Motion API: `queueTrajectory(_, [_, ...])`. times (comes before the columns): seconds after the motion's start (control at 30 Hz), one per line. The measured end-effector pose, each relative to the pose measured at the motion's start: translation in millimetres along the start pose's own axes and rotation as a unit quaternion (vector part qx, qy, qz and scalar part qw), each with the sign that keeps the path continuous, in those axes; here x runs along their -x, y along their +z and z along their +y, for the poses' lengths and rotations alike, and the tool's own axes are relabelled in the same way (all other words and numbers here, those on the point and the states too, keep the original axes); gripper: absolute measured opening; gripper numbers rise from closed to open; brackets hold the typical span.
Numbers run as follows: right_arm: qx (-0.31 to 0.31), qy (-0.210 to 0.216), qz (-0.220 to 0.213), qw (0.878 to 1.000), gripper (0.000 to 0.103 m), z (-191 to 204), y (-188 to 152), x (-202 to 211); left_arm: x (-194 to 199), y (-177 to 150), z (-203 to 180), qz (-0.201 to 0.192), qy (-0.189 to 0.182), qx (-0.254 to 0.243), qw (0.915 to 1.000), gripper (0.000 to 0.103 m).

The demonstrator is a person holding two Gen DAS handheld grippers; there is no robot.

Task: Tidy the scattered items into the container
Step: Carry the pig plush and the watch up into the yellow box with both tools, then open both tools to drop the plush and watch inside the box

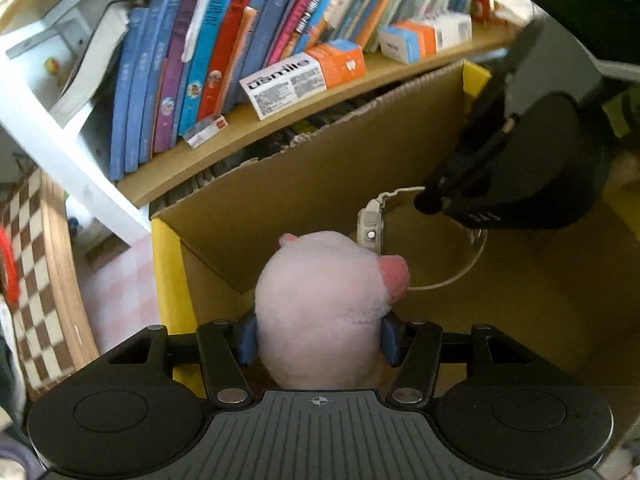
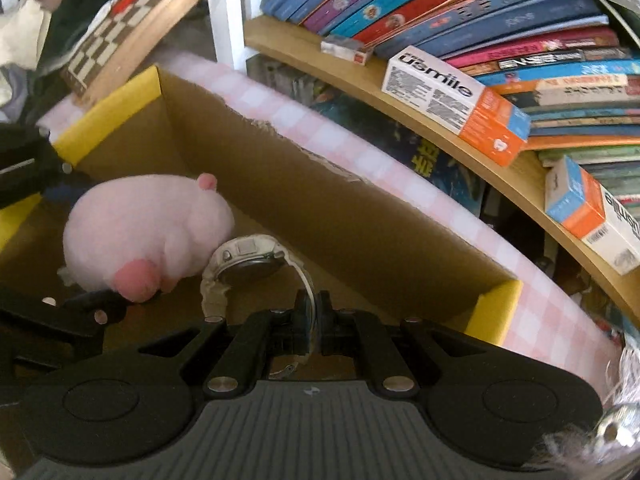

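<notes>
An open cardboard box (image 1: 320, 168) with yellow edges lies below both grippers. My left gripper (image 1: 319, 340) is shut on a pale pink plush toy (image 1: 320, 312), with its blue pads (image 1: 248, 340) pressed into the toy's sides. The toy hangs inside the box (image 2: 320, 200). In the right wrist view the plush toy (image 2: 148, 224) shows at the left. My right gripper (image 2: 314, 312) is shut on the strap of a white wristwatch (image 2: 248, 264). The watch's case dangles just beside the toy's pink paw. In the left wrist view the right gripper (image 1: 432, 196) holds the watch (image 1: 372, 228) from the upper right.
A wooden bookshelf (image 1: 280, 120) full of upright books stands close behind the box. White and orange cartons (image 2: 452, 100) lie on its shelf edge. A brown checkered board (image 2: 112, 40) and a heap of clothes lie to the left. Pink checked cloth (image 2: 540, 304) surrounds the box.
</notes>
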State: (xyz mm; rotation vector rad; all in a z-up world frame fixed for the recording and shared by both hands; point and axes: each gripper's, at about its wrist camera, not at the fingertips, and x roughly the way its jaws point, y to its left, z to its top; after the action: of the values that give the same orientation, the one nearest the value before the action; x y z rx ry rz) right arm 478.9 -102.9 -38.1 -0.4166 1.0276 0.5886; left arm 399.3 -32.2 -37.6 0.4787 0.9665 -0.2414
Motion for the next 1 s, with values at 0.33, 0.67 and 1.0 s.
queueTrajectory(0.33, [0.007,0.005,0.009,1.0,0.008,-1,6,-6,-3,5,-1,0.017,-0.009,-0.018,0.9997,0.07])
queueTrajectory(0.67, [-0.013,0.015,-0.047,0.999,0.034,1,1,37,33,-1,-4,-0.03,-0.004,-0.015,0.9994,0.074])
queueTrajectory(1.0, [-0.03,0.065,-0.152,0.986,0.039,31,-33,131,126,-27,-19,-0.168,0.013,0.027,0.9853,0.08])
